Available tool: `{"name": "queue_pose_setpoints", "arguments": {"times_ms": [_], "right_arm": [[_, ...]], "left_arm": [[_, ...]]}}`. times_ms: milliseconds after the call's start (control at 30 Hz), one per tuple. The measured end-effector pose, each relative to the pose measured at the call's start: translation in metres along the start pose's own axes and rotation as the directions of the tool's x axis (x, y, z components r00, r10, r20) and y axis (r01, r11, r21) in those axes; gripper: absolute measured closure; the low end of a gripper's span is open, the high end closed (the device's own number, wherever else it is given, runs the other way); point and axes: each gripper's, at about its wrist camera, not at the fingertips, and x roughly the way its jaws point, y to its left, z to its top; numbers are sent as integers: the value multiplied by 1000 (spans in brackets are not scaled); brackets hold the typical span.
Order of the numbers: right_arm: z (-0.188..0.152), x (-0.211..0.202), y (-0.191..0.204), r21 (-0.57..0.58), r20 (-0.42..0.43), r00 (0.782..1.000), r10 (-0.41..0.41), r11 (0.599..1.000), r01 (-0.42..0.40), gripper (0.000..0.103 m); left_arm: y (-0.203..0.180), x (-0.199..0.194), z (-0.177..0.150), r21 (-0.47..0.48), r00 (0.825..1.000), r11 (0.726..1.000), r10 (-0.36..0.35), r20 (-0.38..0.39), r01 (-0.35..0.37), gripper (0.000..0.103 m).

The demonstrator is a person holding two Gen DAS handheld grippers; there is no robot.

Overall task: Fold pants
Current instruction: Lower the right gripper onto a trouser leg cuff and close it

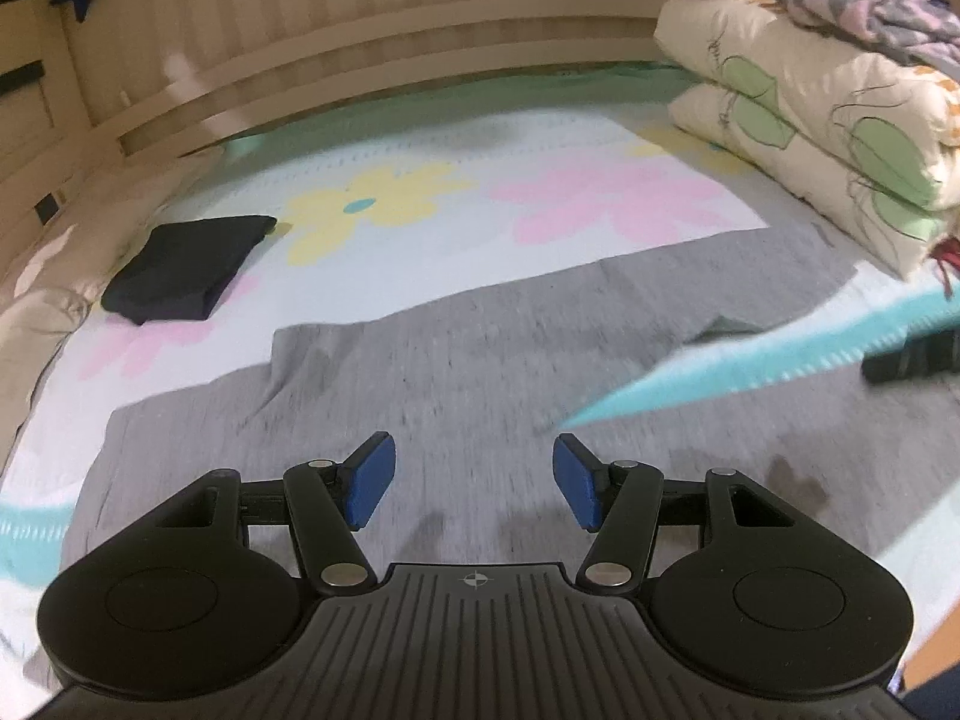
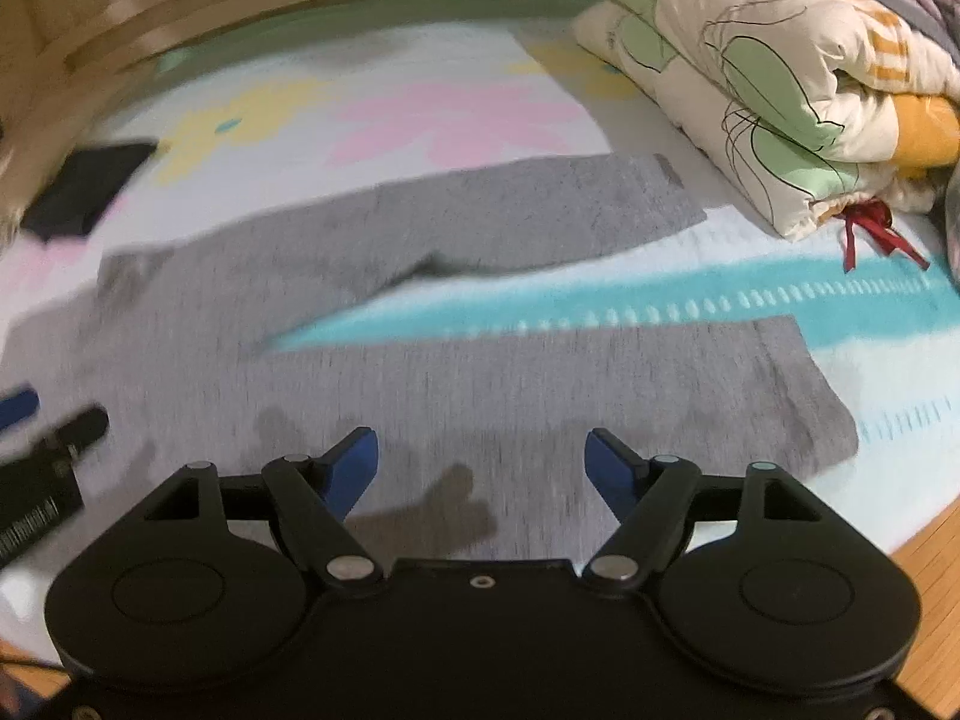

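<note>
Grey pants [image 1: 480, 348] lie spread flat on the flowered bedsheet, the two legs running to the right with a gap of turquoise sheet between them; they also show in the right wrist view [image 2: 540, 384]. My left gripper [image 1: 474, 480] is open and empty, just above the pants near the waist part. My right gripper [image 2: 482, 474] is open and empty above the near leg. The right gripper shows at the right edge of the left wrist view [image 1: 912, 354], and the left gripper at the left edge of the right wrist view [image 2: 42, 456].
A folded dark garment [image 1: 186, 270] lies at the far left of the bed. A folded cream quilt [image 1: 828, 120] with clothes on top is stacked at the right. A wooden bed rail [image 1: 360, 60] runs along the back. The bed's front edge [image 2: 924, 540] is near right.
</note>
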Motion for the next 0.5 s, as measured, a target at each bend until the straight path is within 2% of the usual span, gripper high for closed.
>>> {"name": "queue_pose_setpoints", "arguments": {"times_ms": [167, 300, 367, 433, 500], "right_arm": [[67, 28, -12, 42, 26, 999, -39, 998, 38, 25], [115, 74, -12, 31, 35, 995, -96, 995, 95, 22], [139, 105, -15, 52, -5, 992, -123, 991, 123, 19], [160, 136, -21, 111, -58, 990, -130, 984, 136, 18], [178, 165, -27, 188, -110, 985, -131, 971, 150, 18]], "left_arm": [[1, 51, 17, 11, 999, 1000, 14, -45, -13, 46], [4, 105, 17, -5, 988, 999, 33, -152, -34, 48], [7, 131, 11, -27, 977, 999, 35, -212, -42, 56], [11, 150, 3, -51, 962, 998, 32, -270, -47, 57], [12, 155, -3, -69, 966, 996, 34, -255, -53, 57]]}}
